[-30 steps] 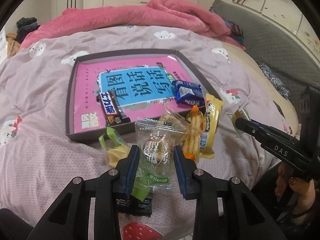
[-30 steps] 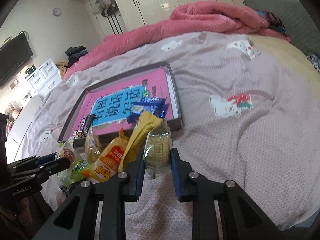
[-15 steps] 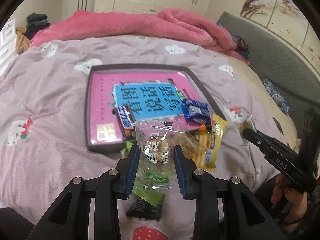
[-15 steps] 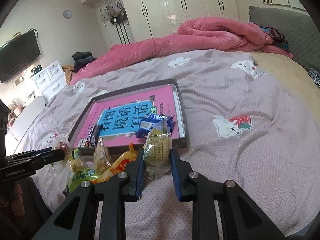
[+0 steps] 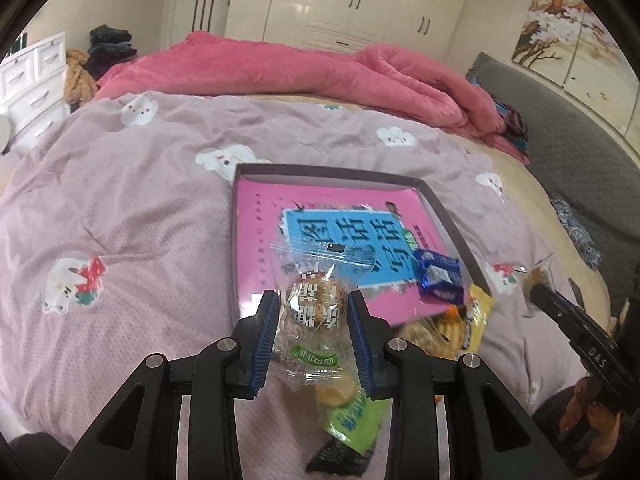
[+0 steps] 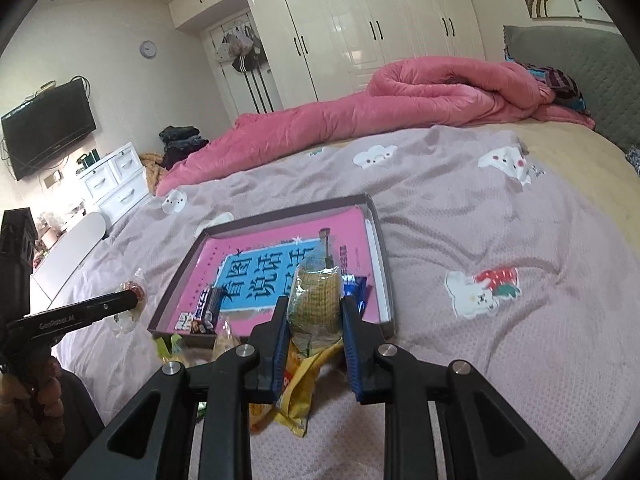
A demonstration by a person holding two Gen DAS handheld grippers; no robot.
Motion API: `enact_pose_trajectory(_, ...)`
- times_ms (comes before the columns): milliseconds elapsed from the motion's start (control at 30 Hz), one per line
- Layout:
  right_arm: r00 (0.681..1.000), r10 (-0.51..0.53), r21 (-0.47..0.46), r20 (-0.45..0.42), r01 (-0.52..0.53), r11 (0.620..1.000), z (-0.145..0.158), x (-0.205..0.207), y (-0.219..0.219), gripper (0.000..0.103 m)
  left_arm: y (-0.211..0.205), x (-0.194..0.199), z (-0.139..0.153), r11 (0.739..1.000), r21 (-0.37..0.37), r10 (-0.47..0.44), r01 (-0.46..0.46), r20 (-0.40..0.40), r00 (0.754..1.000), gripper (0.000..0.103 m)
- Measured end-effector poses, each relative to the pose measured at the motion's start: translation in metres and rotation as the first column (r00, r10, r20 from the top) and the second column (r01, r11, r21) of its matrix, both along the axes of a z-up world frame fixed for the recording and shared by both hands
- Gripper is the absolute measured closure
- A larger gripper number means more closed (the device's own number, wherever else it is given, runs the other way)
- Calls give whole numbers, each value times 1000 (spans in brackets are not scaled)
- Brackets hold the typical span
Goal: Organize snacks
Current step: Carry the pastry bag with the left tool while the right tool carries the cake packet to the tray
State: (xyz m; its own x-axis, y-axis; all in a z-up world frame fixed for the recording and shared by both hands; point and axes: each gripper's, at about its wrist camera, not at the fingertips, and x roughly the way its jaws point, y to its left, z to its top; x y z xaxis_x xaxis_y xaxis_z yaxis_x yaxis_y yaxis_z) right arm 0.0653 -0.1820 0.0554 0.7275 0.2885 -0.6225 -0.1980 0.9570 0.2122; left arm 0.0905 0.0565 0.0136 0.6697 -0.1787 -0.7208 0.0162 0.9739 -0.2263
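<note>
My left gripper (image 5: 313, 300) is shut on a clear packet with a round cake (image 5: 316, 312), held above the bed in front of the grey tray (image 5: 452, 224). My right gripper (image 6: 314, 302) is shut on a clear packet with a yellow wafer (image 6: 316, 300), held above the tray's near edge (image 6: 384, 248). The tray has a pink and blue sheet inside, with a blue biscuit packet (image 5: 440, 276) and a dark chocolate bar (image 6: 208, 306) on it. Several loose snacks (image 5: 452, 324) lie on the bed at the tray's near side.
The bed has a mauve cover (image 5: 120, 220) with cartoon prints and a rolled pink quilt (image 5: 320, 76) at the back. A grey headboard (image 5: 568, 140) is at the right. White drawers (image 6: 116, 184) and a TV (image 6: 48, 124) stand beyond the bed.
Both grippers have risen off the bed with their packets and tilted up, so more of the room shows. The snack pile now sits lower in both views.
</note>
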Motion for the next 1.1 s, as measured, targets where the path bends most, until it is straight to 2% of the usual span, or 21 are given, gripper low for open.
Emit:
enact_pose_trajectory(733, 999, -18, 2, 38, 18, 1000, 6, 40, -6, 78, 11, 35, -10, 998, 24, 63, -63, 8, 998, 67)
enact_pose_trajectory(1100, 999, -43, -2, 3, 43, 999, -4, 64, -13, 78, 6, 51, -26, 996, 63, 61, -60, -21, 998, 67)
